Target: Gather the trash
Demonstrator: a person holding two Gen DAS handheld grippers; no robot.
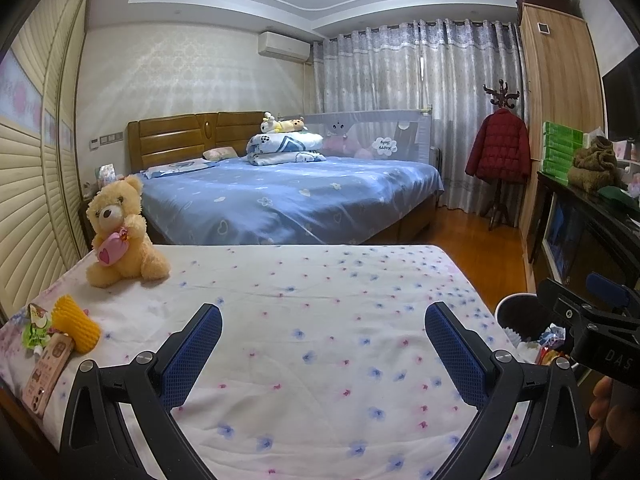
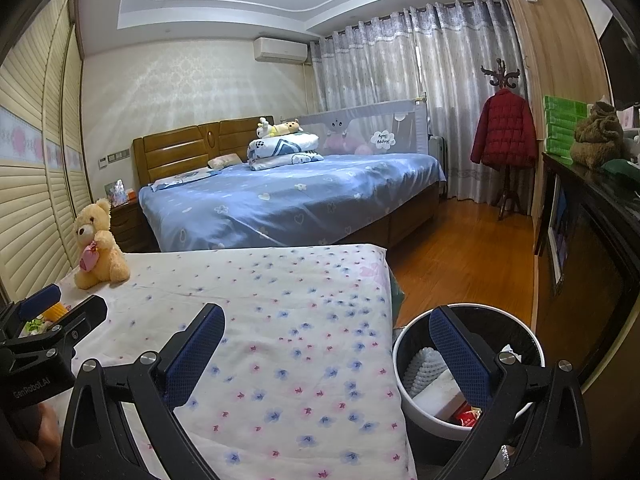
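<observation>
Three trash items (image 1: 60, 332) we see at near-left corner of floral-sheeted bed (image 1: 300, 320): yellow foam net sleeve, green wrapper, pink flat box, clustered and touching. Teddy bear (image 1: 120, 232) sits beyond them. We hold left gripper (image 1: 322, 344) over sheet, fingers spread, empty. We hold right gripper (image 2: 326, 348) at bed's right edge, fingers spread, empty, one finger over white waste bin (image 2: 420, 404) on floor; bin contains foam net, carton, wrappers.
</observation>
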